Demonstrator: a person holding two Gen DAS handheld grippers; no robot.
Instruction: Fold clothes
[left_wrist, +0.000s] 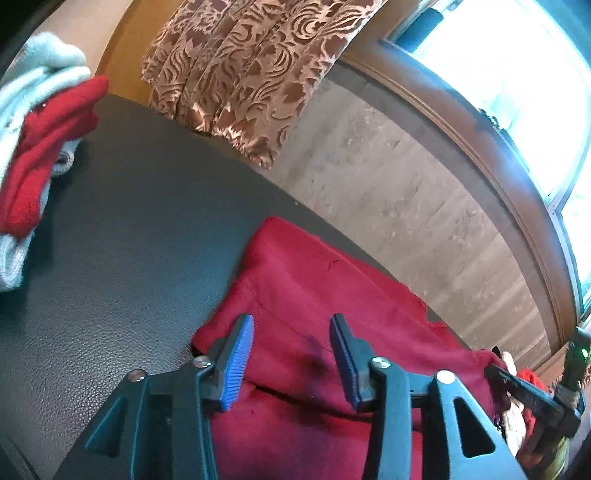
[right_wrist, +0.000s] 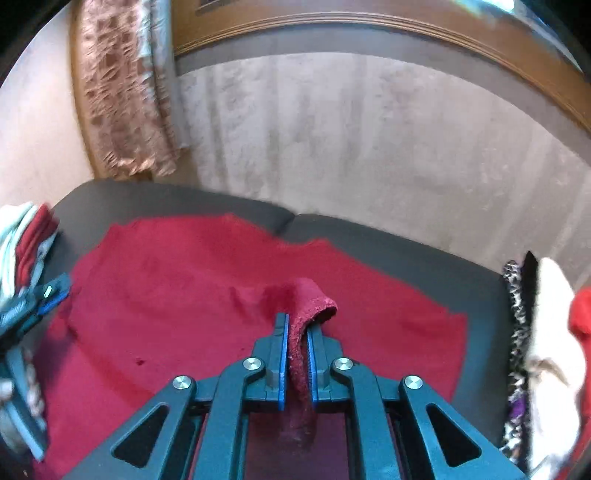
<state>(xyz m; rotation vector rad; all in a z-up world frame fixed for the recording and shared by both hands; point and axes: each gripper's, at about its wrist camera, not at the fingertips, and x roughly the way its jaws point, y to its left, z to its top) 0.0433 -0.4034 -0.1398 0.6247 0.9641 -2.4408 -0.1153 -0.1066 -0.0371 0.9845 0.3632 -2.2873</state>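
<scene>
My jaws are showing matt black plastic arms, ribbed blue rubbery pads (left_wrist: 236, 363) and shiny metal screws (right_wrist: 253, 363). The red cloth (right_wrist: 177, 280) is looking fuzzy, like fleece or towelling. The counter (left_wrist: 122, 236) is wearing a dark, grainy leather-like skin with a dull sheen. The curtain (left_wrist: 236, 70) is looking like patterned velvety fabric, and the window frame (left_wrist: 491, 162) is looking like varnished wood.

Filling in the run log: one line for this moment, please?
right tongs: shut on red garment | left tongs: open above it | table: dark
</scene>
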